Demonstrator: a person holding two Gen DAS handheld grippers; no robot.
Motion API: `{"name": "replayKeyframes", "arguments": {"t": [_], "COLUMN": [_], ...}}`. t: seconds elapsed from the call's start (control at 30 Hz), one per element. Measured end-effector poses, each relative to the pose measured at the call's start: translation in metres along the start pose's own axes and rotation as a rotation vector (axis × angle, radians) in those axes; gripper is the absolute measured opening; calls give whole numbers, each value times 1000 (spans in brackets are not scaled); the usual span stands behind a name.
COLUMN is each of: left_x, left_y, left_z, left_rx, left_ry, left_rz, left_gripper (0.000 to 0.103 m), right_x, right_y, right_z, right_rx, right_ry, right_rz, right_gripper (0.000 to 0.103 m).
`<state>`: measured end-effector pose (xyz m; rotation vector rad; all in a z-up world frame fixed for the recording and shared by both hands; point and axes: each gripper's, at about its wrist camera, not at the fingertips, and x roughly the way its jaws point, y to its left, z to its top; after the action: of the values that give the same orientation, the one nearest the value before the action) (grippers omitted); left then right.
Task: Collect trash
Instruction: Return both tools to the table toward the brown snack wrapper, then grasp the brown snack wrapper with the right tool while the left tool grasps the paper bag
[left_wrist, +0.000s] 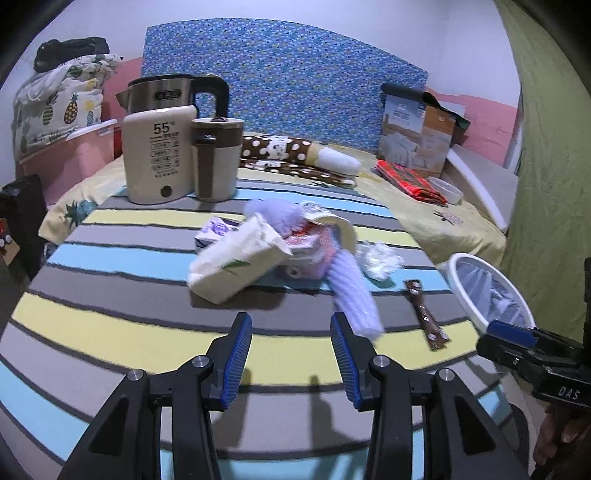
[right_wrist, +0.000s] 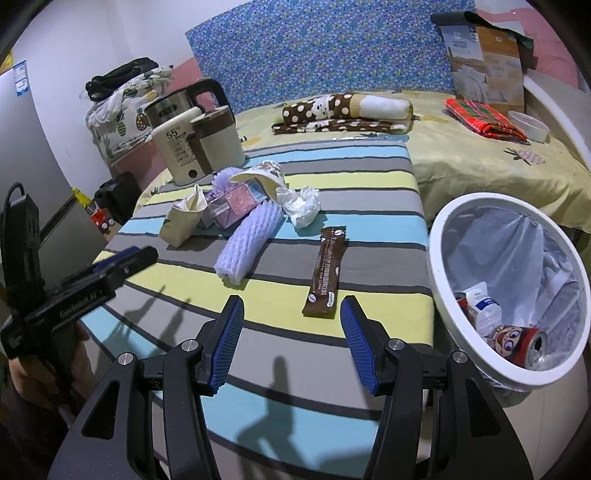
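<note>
Trash lies on a striped cloth (left_wrist: 110, 258): a cream tissue pack (left_wrist: 236, 266), a pink box (right_wrist: 232, 206), a paper cup (right_wrist: 264, 177), a lilac foam net sleeve (left_wrist: 352, 291) (right_wrist: 247, 243), crumpled white tissue (left_wrist: 380, 258) (right_wrist: 301, 205) and a brown sachet (left_wrist: 426, 315) (right_wrist: 327, 267). A white bin (right_wrist: 436, 236) with a liner holds a can and a bottle at the right. My left gripper (left_wrist: 291, 325) is open and empty, short of the foam sleeve. My right gripper (right_wrist: 291, 310) is open and empty, just short of the sachet.
A kettle (left_wrist: 159, 144) and a brown-lidded jar (left_wrist: 216, 158) stand at the back left of the cloth. A folded dotted blanket (left_wrist: 295, 155), a red plaid cloth (left_wrist: 410, 177) and a paper bag (left_wrist: 417, 133) lie behind on the bed.
</note>
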<state>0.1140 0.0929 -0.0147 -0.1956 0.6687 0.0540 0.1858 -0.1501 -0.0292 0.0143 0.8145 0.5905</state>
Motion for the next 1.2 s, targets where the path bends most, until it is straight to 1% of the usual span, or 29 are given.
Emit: {"name": "replayKeyframes", "arguments": {"t": [0.07,0.17,0.4,0.53,0.67,0.73,0.77,0.8,0.83,0.87,0.9,0.93,0.97,1.0,1.1,1.2], "left_x": [5,14,38,55,72,77,79,78,77,76,76,76,74,72,63,52], "left_y": [5,12,16,15,16,16,16,16,15,15,16,17,18,19,20,16], "left_z": [5,12,27,32,34,33,33,33,33,32,32,31,31,30,26,20], "left_rx": [12,44,113,146,154,154,156,157,159,159,154,144,134,125,88,78], "left_ry": [0,-7,1,24,62,78,82,79,76,75,78,81,75,73,65,54], "left_rz": [12,31,63,86,119,135,145,147,147,148,144,141,142,137,101,88], "left_gripper": [45,50,51,51,51,50,49,44,40,30,13,10,10,8,5,4], "right_x": [5,10,26,37,45,48,49,50,51,50,49,48,47,44,38,37], "right_y": [0,-2,-9,-13,-15,-15,-15,-14,-15,-15,-15,-16,-16,-17,-17,-17], "right_z": [2,5,10,13,12,11,10,9,9,8,8,8,7,6,6,5], "right_rx": [-1,5,17,26,28,25,21,16,12,9,9,12,14,14,18,27], "right_ry": [8,15,43,63,86,97,102,108,111,109,108,106,103,98,84,83], "right_rz": [-2,-7,-26,-40,-51,-53,-48,-47,-51,-56,-56,-51,-49,-48,-46,-35], "right_gripper": [56,56,56,56,56,53,44,37,34,29,26,25,24,16,9,8]}}
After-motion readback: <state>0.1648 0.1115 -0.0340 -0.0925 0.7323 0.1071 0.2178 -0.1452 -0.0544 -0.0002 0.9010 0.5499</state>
